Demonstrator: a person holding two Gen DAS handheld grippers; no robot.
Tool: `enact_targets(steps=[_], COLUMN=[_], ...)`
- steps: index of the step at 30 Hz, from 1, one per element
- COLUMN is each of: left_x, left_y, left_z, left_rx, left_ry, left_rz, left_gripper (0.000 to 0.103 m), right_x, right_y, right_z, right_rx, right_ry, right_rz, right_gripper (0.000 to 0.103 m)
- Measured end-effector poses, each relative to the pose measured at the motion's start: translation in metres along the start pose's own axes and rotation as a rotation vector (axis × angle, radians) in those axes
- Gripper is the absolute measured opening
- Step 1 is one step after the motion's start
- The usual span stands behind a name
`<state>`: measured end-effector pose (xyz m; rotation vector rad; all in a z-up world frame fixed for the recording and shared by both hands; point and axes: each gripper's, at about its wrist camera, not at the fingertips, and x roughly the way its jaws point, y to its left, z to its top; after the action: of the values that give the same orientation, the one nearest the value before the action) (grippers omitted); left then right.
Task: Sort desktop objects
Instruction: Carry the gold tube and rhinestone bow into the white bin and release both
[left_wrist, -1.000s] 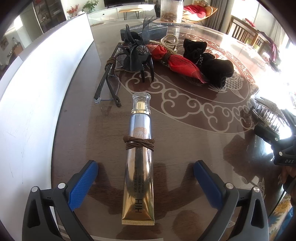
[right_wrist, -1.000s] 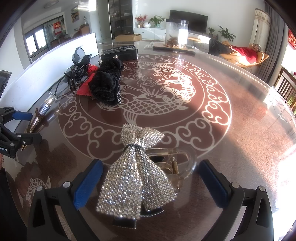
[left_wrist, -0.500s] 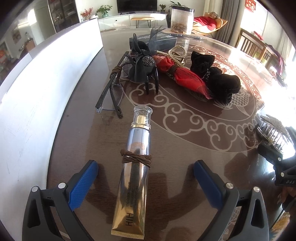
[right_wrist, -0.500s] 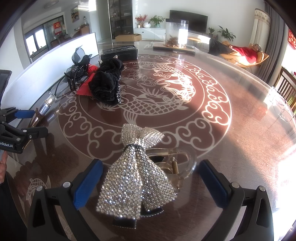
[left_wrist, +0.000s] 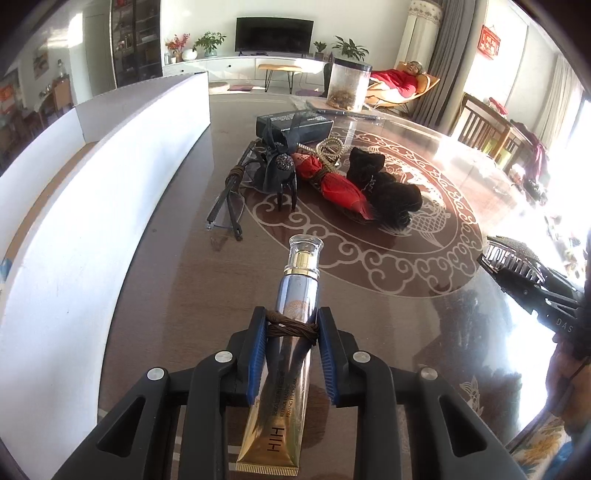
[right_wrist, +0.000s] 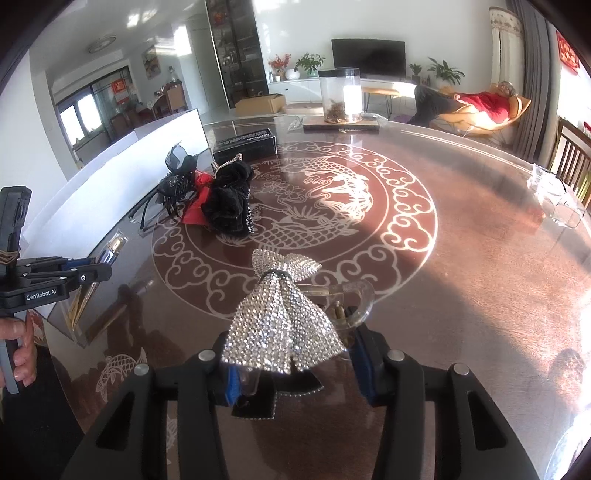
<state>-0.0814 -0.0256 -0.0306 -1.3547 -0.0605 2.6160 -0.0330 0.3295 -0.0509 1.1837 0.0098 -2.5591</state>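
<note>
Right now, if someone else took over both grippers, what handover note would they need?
Left gripper: jaws closing, pads against the gold cream tube at its brown cord.
Right gripper: jaws closing around the rhinestone bow clip.
Still on the table: glasses, black bow claw clip, red bundle, black scrunchie, black box.
Done: both items gripped. Left: place them, then sort the pile.

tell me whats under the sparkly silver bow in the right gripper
Under the rhinestone bow sits a clear plastic hair clip, its handle and metal spring showing to the right. The bow covers the rest of the clip, so its teeth cannot be seen from the right wrist.
</note>
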Motion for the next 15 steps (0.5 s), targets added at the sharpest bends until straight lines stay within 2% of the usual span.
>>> enact_targets(steps=[5, 9, 12, 15], left_x=[-0.064, -0.12, -0.146, -0.149], left_y=[0.019, 0.062, 0.11, 0.164], left_z=[0.005, 0.015, 0.026, 0.033], left_rx=[-0.084, -0.17, -0.233, -0.291], left_ry=[-0.144, -0.249, -0.268, -0.224], left_rz=[-0.032, -0.027, 0.013, 0.097], left_gripper=[0.027, 0.027, 0.027, 0.027], right_x=[-0.023, -0.033, -0.032, -0.021], right_y=[0.023, 0.077, 0.137, 0.204], right_z=[0.019, 0.053, 0.087, 0.123], right_rx=[-0.036, -0.116, -0.193, -0.255], right_ry=[-0.038, -0.083, -0.118, -0.137], right_rz=[0.079, 0.188, 0.308, 0.434], right_gripper=[0.048, 0.048, 0.048, 0.048])
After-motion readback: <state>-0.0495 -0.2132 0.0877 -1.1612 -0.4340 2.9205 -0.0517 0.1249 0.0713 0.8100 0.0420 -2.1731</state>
